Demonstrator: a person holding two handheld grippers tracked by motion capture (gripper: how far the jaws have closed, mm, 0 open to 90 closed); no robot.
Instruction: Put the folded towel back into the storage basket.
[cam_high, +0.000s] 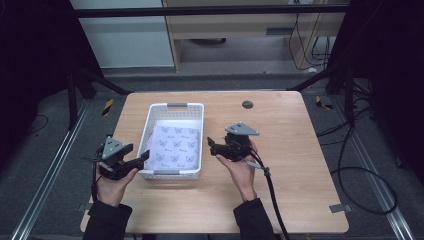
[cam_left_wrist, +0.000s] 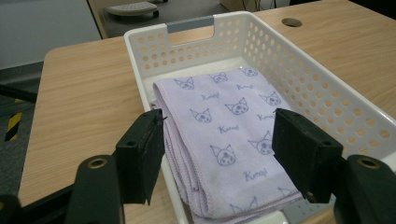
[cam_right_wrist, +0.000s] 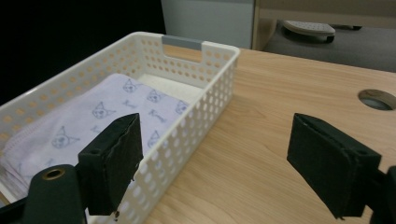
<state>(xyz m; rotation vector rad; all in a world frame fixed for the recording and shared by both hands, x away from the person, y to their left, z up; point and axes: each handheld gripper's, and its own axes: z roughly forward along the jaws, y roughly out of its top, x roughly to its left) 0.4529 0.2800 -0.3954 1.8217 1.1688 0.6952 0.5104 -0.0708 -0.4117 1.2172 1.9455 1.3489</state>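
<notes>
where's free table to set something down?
Bare table right of the basket, out to the right edge, beyond the right gripper. Narrower strip left of the basket, near the left gripper. Basket floor: folded cloth covers most.

Left claw (cam_high: 145, 156) and right claw (cam_high: 212, 146), each hand-held, jaws wide apart.

Even, soft overhead light, dark surroundings.
The table (cam_high: 280, 150) is evenly lit with faint shadows; the high view is slightly soft, edges black.
</notes>
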